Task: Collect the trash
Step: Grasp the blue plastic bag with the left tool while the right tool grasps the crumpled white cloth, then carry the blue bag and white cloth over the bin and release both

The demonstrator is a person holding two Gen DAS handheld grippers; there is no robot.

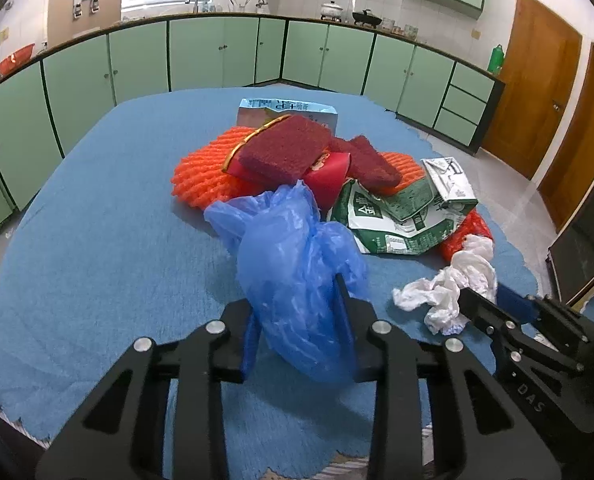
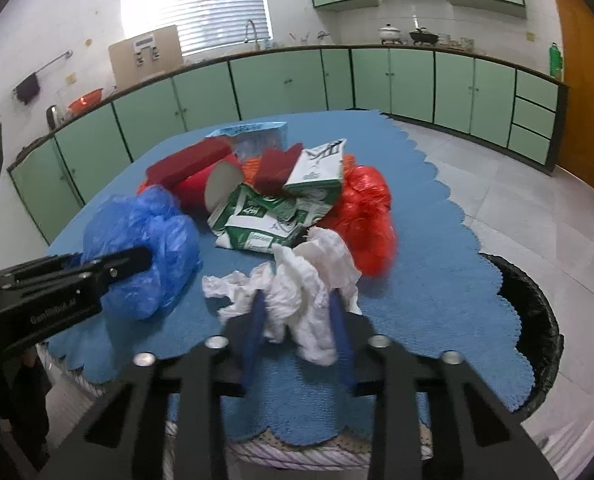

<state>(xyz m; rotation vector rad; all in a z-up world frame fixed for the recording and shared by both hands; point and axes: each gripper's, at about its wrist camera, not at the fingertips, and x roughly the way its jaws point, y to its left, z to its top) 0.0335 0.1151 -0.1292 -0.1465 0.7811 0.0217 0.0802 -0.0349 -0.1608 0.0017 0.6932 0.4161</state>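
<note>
A trash pile lies on the blue cloth table. My left gripper is shut on a crumpled blue plastic bag, also in the right wrist view. My right gripper is shut on a crumpled white tissue, seen in the left wrist view with the right gripper at it. Behind lie a green-white carton, a red plastic bag, dark red sponges, orange foam netting and a red cup.
A black-lined trash bin stands on the floor at the table's right edge. A light blue box sits at the back of the pile. Green kitchen cabinets run along the walls.
</note>
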